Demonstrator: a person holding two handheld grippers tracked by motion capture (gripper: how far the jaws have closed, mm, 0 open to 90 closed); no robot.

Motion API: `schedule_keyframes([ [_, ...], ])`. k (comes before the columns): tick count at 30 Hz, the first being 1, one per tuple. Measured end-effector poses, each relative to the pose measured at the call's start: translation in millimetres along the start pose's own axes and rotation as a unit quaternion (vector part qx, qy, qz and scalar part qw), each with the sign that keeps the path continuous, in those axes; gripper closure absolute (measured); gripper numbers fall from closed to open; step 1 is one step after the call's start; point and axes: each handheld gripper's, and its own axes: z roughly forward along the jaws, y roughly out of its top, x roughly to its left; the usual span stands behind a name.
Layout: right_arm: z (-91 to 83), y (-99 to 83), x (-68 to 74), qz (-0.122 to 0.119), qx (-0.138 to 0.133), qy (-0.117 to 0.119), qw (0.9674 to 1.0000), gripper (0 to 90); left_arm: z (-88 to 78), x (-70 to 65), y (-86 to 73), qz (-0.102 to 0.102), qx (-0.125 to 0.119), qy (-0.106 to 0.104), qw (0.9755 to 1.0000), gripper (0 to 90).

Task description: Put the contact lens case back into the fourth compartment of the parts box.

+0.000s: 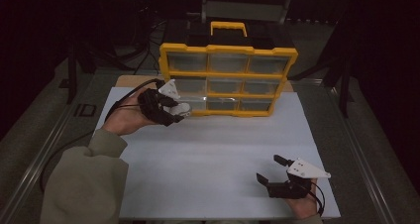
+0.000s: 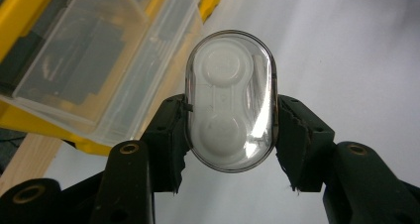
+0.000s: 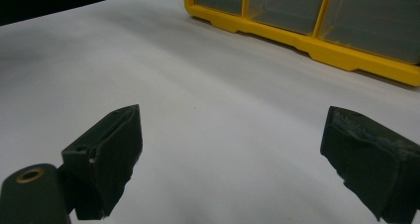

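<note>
A small oval case (image 2: 231, 100), clear-lidded over a white two-well insert like a contact lens case, sits clamped between the pads of the left gripper (image 2: 231, 130). The jaws press on its two long sides at about mid-height, and the case stands up above them with most of its length free. In the high view the case (image 1: 182, 108) shows as a pale shape at the tip of the left gripper (image 1: 171, 110), held off the white mat (image 1: 223, 149) near the mat's far left corner and right at the lower left corner of the yellow drawer organizer (image 1: 228, 80).

The organizer stands upright along the far edge of the mat, a yellow frame with three rows of clear drawers and a yellow carry handle (image 1: 228, 28) on top. In the left gripper view, a clear drawer (image 2: 94, 65) lies just beside the case; it appears drawn out from the frame, though how far cannot be told.

The right gripper (image 1: 273, 169) rests at the near right corner of the mat, well apart from the organizer, with its jaws wide apart and nothing between them; the right gripper view shows bare mat between its pads (image 3: 109, 154).

The step in hand looks like carrying the case to or from the bottom left drawer; which direction cannot be judged from these pictures. If it is going in, the next move calls for bringing the case over the drawer's open top, lowering it inside the walls, and only then parting the jaws.
</note>
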Motion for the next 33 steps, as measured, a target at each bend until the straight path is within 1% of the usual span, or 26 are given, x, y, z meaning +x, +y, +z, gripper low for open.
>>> schedule_keyframes([
  [2,0.1,-0.1,0.1,0.000,0.001,0.000,1.0000,8.9,-1.1,3.2,1.3,0.000,0.001,0.000,1.0000,49.3],
  [3,0.2,-0.1,0.1,0.000,0.001,0.000,1.0000,8.9,-1.0,4.0,1.9,-0.006,-0.003,0.001,1.0000,49.3],
  [5,0.2,0.0,0.2,-0.001,0.000,0.000,1.0000,8.9,-1.7,7.0,3.4,-0.007,-0.003,0.001,1.0000,49.3],
  [6,0.1,0.0,0.3,-0.001,0.000,0.000,1.0000,8.9,-1.4,7.4,4.0,-0.011,-0.007,-0.001,0.9999,49.3],
  [7,0.1,0.0,0.1,-0.001,-0.001,0.000,1.0000,8.9,-1.7,8.3,4.9,-0.007,-0.005,0.000,1.0000,49.3],
  [12,0.5,-0.2,-0.1,-0.001,0.001,0.001,1.0000,8.9,0.0,10.9,8.6,-0.009,-0.003,0.001,1.0000,49.3],
  [14,0.4,-0.1,0.2,0.000,0.000,0.001,1.0000,8.9,-0.3,13.9,11.8,-0.011,-0.001,0.002,0.9999,49.3],
  [15,0.2,-0.1,0.1,0.000,0.000,0.001,1.0000,8.9,-0.3,14.5,12.9,-0.013,-0.003,0.003,0.9999,49.3],
  [20,0.4,-0.3,-0.3,0.000,0.000,0.001,1.0000,8.9,-3.3,17.8,16.7,-0.013,-0.002,0.008,0.9999,49.3],
  [21,0.5,-0.3,-0.2,0.000,0.000,0.002,1.0000,8.9,-5.3,19.0,18.2,-0.009,0.000,0.009,0.9999,49.3],
  [26,0.8,-0.6,-0.4,0.000,0.001,0.002,1.0000,8.9,-7.8,21.8,20.9,-0.014,-0.001,0.013,0.9998,49.3],
  [31,0.7,-0.4,-0.3,0.000,0.000,0.003,1.0000,8.9,-8.8,27.1,23.1,-0.011,0.009,0.015,0.9998,49.3],
  [32,0.7,-0.4,-0.4,0.000,0.000,0.003,1.0000,8.9,-8.6,29.0,24.2,-0.015,0.009,0.018,0.9997,49.3],
  [33,0.7,-0.4,-0.3,0.000,0.000,0.003,1.0000,8.9,-8.9,30.4,24.8,-0.016,0.012,0.017,0.9997,49.3],
])
